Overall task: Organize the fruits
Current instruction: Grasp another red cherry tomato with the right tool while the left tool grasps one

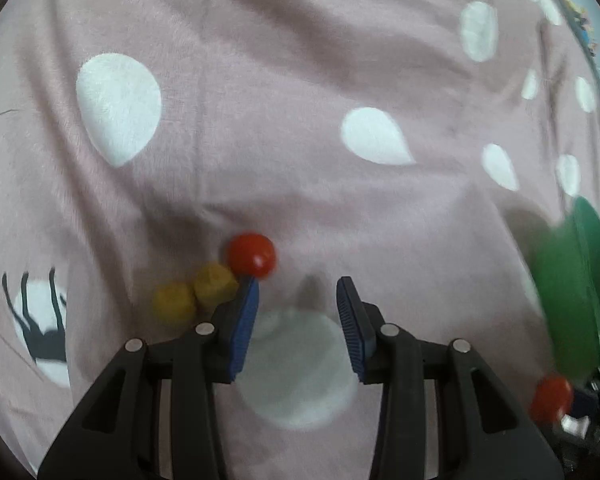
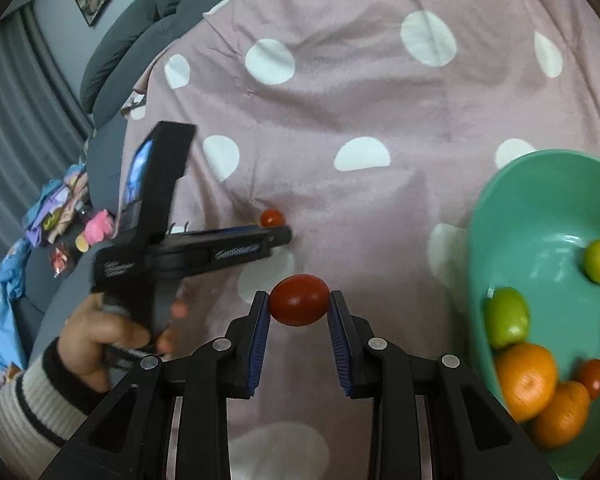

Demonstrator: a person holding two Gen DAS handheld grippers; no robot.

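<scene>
1. A pink bedspread [image 2: 360, 100] with white dots fills most of both views; grey pillows [image 2: 140, 20] sit at the upper left of the right wrist view.
2. A green bowl [image 2: 512, 216] occupies the right edge of the right wrist view. It holds two oranges [image 2: 526, 376], two green fruits [image 2: 506, 316] and a small red fruit [image 2: 592, 376]. In the left wrist view it is a blurred green shape at the right edge.
3. The left gripper [image 1: 298, 292] hangs over the spread with its jaws wide apart and nothing between them; a hand [image 2: 100, 336] holds it at the lower left of the right wrist view.
4. The right gripper [image 2: 299, 300], at lower centre, is clamped on a red tomato [image 2: 299, 300], lifted above the cloth, left of the bowl.
5. A second red tomato [image 1: 251, 255] lies on the spread just at the left gripper's left fingertip.
6. Two yellow fruits [image 1: 194, 294] touch each other, lower left of that tomato.
</scene>
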